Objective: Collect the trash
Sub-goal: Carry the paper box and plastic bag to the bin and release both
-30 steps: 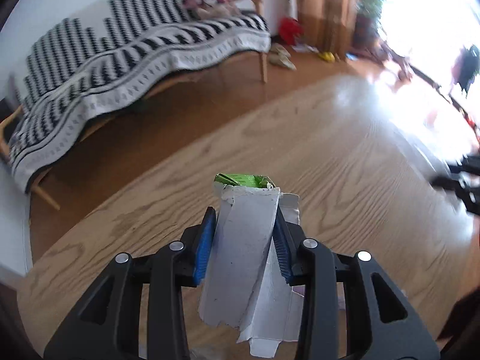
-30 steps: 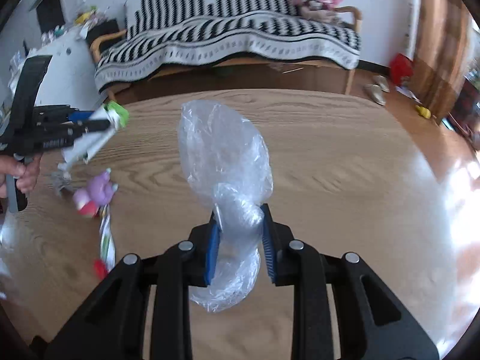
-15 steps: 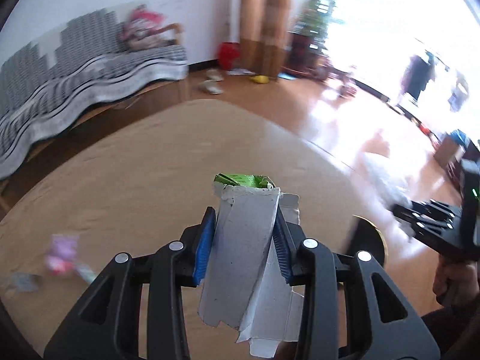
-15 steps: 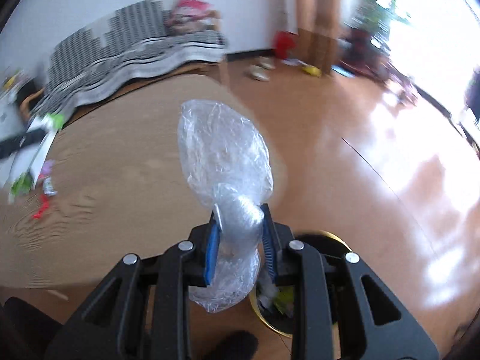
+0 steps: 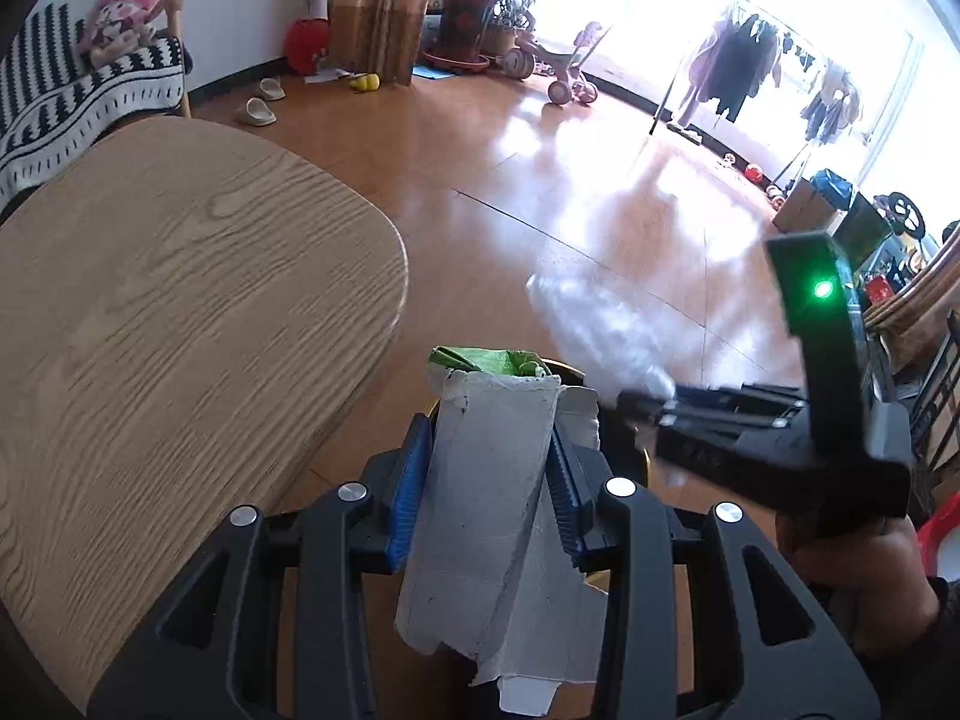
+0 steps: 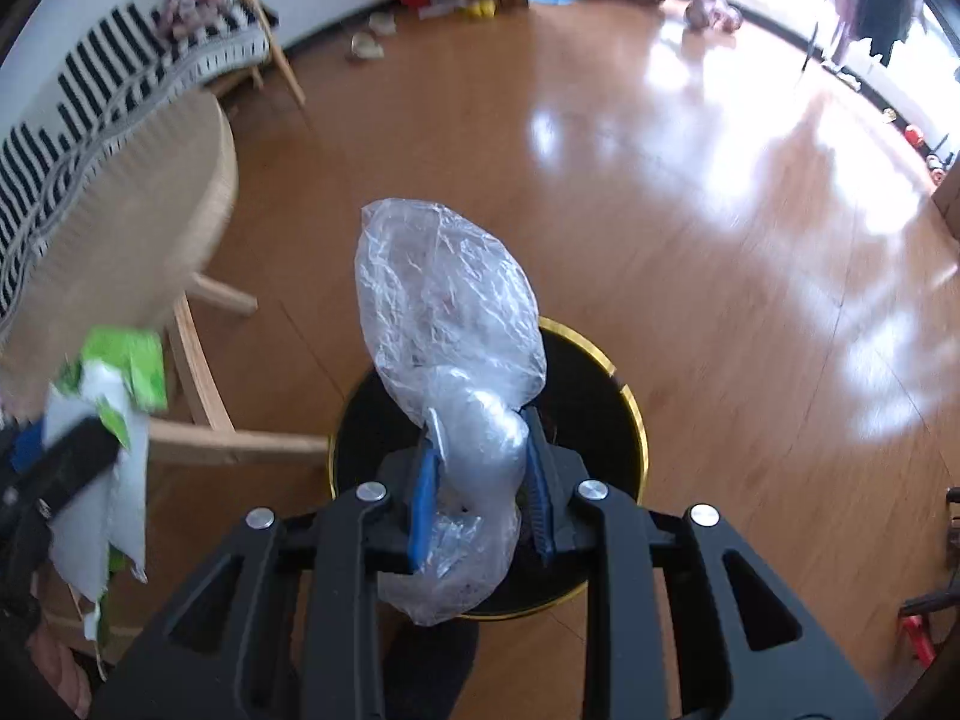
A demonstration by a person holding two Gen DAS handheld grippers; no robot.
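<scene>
Both grippers gripping trash: left gripper [image 5: 489, 480] clamping flattened carton [image 5: 480, 510], right gripper [image 6: 480, 474] pinching plastic bag [image 6: 447, 324] over black bin [image 6: 600, 414].

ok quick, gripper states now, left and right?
Left gripper: closed on the flattened carton.
Right gripper: closed on the clear plastic bag, over the black bin.

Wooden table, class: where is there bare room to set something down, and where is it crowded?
Free: the wooden table top, bare up to its rounded edge. Crowded: above the bin, where right gripper holds the plastic bag.
</scene>
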